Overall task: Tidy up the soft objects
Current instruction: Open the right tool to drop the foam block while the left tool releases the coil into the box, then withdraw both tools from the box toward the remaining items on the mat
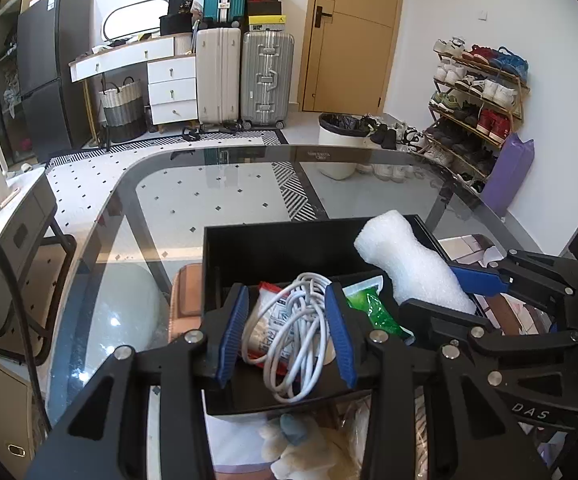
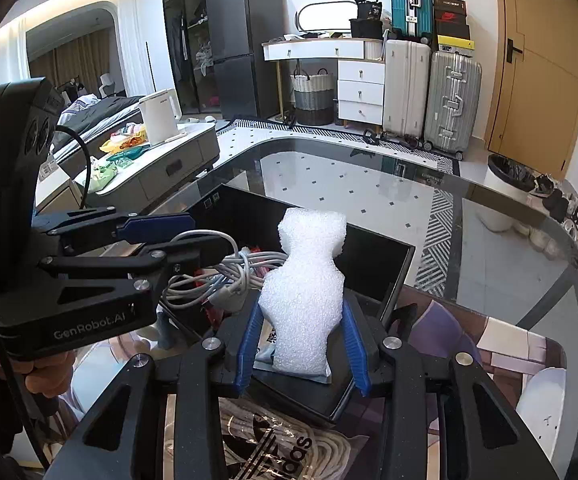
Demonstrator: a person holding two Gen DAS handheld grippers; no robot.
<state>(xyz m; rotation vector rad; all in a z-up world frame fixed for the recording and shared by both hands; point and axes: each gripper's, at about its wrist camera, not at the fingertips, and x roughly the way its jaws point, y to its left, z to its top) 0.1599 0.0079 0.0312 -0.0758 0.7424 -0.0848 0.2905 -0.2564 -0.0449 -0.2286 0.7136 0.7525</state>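
A black open box (image 1: 273, 240) (image 2: 373, 248) stands on the glass table. My left gripper (image 1: 287, 332) is shut on a coiled white cable (image 1: 293, 340) (image 2: 225, 272) over the box. My right gripper (image 2: 303, 344) is shut on a white foam roll (image 2: 309, 288) (image 1: 409, 268), held upright over the box. In the box lie a red-and-white snack packet (image 1: 263, 320) and a green packet (image 1: 377, 312).
A cream plush toy (image 1: 305, 448) and a bagged rope with an Adidas logo (image 2: 285, 444) lie on the table near the box's front. A purple patterned cloth (image 2: 509, 356) lies to the right. A side table with a kettle (image 2: 161, 116) stands left.
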